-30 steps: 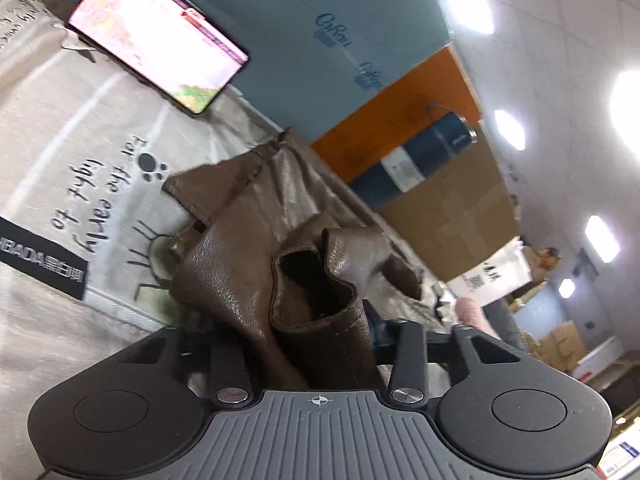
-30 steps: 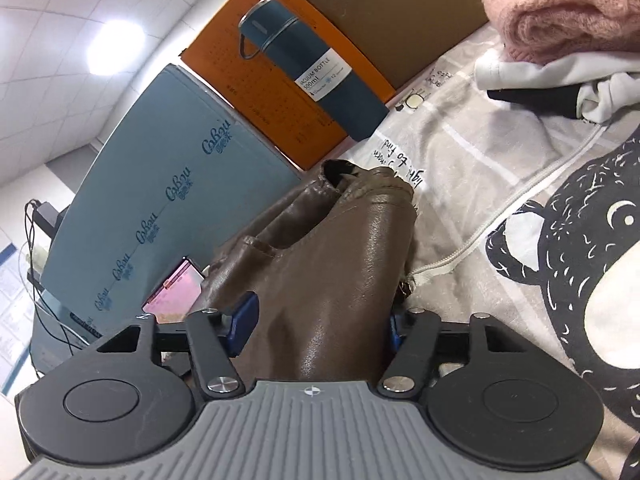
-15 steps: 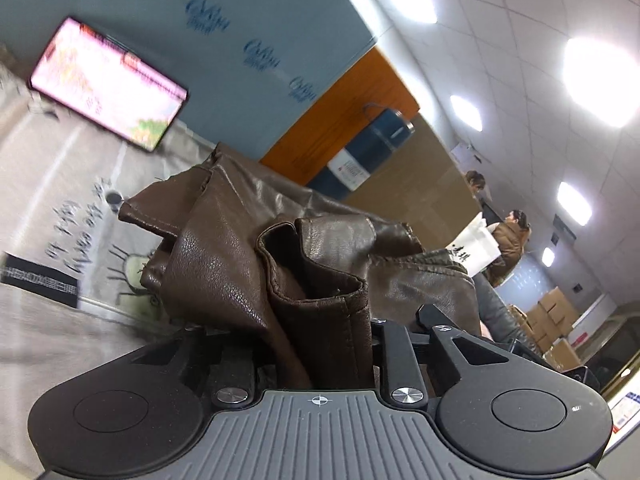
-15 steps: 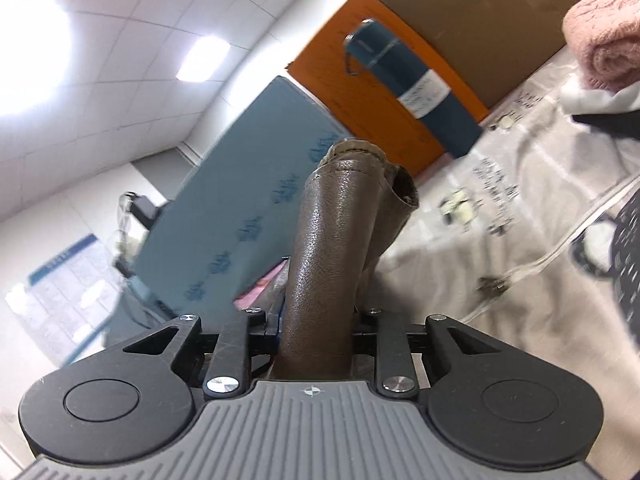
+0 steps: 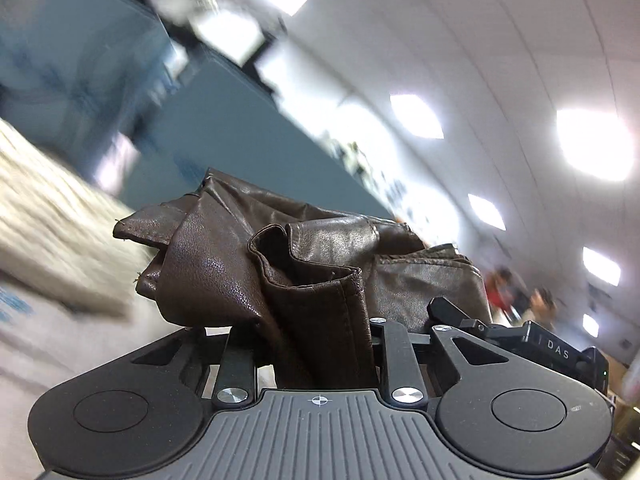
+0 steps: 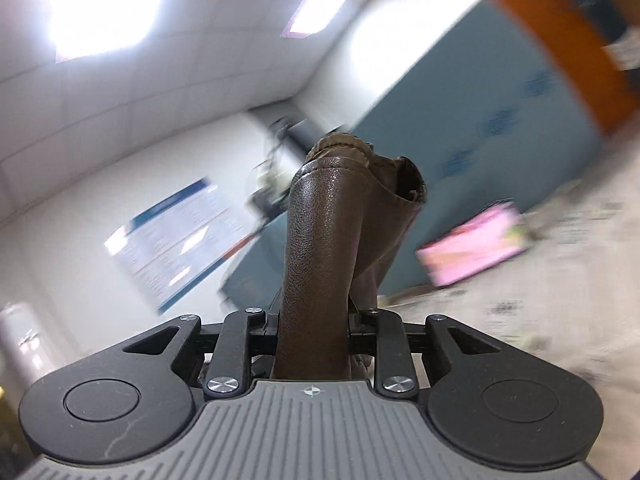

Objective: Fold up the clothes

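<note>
A brown leather garment (image 5: 224, 276) is bunched between my two grippers and lifted off the cloth. My left gripper (image 5: 320, 344) is shut on a folded edge of it. The other gripper's black body (image 5: 552, 348) shows just behind the leather on the right. In the right wrist view my right gripper (image 6: 314, 324) is shut on another fold of the brown leather garment (image 6: 324, 240), which stands up in front of the lens and hides the fingertips. Both views are tilted up and blurred.
The pale printed cloth (image 5: 44, 216) lies at lower left and also shows in the right wrist view (image 6: 568, 280). A lit phone (image 6: 472, 244) lies on it. A blue board (image 6: 500, 112) and an orange board (image 6: 560, 40) stand behind. People (image 5: 516, 296) stand far off.
Both grippers have lifted and tilted upward with the leather garment, so the ceiling now fills the views. The right jaws closed on the garment over the last second.
</note>
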`<state>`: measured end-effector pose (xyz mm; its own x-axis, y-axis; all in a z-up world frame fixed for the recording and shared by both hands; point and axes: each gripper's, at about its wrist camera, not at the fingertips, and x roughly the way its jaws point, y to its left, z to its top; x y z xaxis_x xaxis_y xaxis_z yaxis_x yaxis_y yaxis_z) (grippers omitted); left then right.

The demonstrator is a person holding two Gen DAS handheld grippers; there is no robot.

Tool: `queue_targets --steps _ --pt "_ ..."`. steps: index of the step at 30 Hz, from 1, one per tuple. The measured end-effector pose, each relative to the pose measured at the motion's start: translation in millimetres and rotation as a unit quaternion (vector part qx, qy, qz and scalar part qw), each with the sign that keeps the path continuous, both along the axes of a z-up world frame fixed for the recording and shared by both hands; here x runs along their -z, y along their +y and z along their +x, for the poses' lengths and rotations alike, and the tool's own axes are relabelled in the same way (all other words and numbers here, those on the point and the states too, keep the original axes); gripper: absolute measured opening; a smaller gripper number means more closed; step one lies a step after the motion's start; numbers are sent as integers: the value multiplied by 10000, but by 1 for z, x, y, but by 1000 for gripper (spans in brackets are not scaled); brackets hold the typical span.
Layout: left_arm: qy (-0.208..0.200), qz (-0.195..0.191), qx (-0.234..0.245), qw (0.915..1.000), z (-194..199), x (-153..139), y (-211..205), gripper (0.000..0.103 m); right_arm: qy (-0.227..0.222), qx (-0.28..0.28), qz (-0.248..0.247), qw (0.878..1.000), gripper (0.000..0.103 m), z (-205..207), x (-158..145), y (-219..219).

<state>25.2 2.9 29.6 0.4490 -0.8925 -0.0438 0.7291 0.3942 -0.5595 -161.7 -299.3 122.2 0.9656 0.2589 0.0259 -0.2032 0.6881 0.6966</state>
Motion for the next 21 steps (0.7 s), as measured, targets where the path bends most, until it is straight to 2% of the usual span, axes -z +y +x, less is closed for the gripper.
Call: queue_targets --steps 2,5,9,13,17,21 --pt "-184 -123 -451 9987 2 -2 24 23 -41 -297 -91 9995 23 26 -7 17" --pt "-390 -80 -994 9943 9 -3 50 23 -65 -660 -309 9973 23 62 -17 45" --pt "-555 12 -1517 9869 21 -6 73 23 -54 -989 -561 9935 23 104 -25 72" --pt "-649 -101 -2005 9775 39 -2 88 23 0 -1253 -563 9905 23 145 -26 88" --pt "-616 -103 -2371 9695 54 13 93 23 201 -1430 -552 9880 23 182 -17 95" --pt "-452 214 -2462 9679 68 21 90 23 397 -1542 -636 9852 23 211 -3 97"
